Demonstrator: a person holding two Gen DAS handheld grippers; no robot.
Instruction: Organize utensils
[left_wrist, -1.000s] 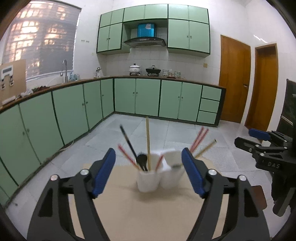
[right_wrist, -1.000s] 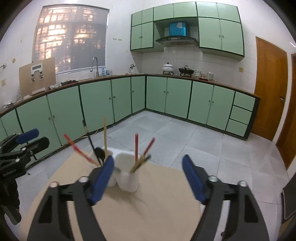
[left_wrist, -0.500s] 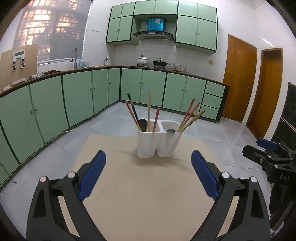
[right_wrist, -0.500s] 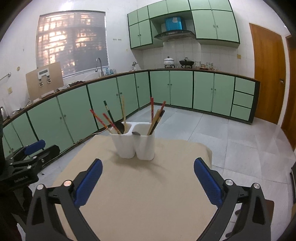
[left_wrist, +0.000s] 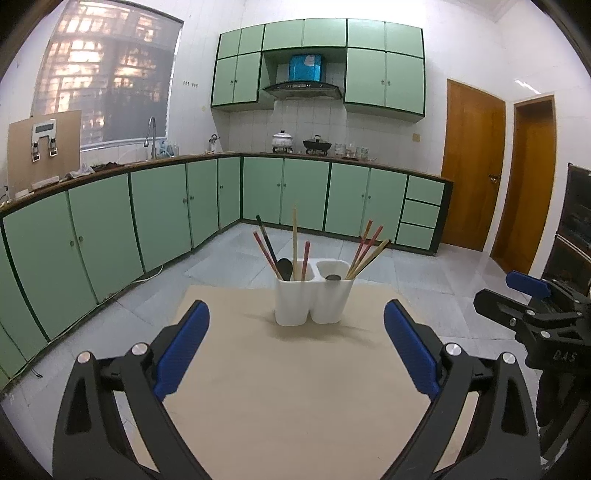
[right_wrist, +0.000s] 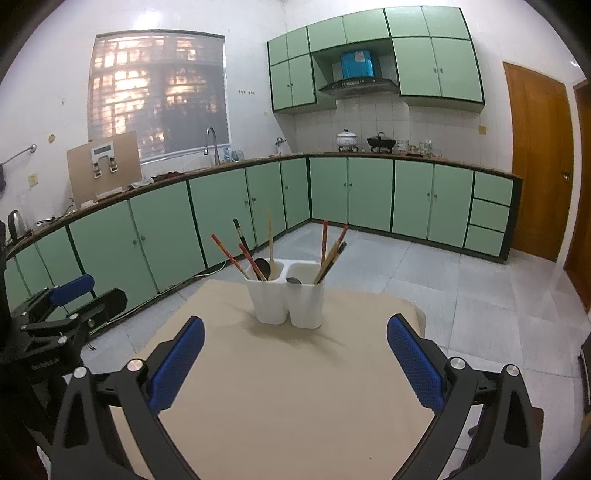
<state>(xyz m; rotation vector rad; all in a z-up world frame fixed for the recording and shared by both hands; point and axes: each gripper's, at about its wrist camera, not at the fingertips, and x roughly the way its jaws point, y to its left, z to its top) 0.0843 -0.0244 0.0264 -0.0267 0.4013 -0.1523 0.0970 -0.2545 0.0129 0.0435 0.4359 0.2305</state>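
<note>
Both hand-held grippers, left (left_wrist: 296, 326) and right (right_wrist: 295, 341), have just opened wide, empty, and backed away. The white utensil holder (left_wrist: 313, 295) stands ahead on the worktop (left_wrist: 295, 387), chopsticks (left_wrist: 364, 249) sorted inside; organizing looks finished.

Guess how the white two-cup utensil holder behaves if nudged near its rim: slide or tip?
The white holder is taller than each cup is wide, and the chopsticks lean outward, so it probably tips. A low push likely slides it on the table.
</note>
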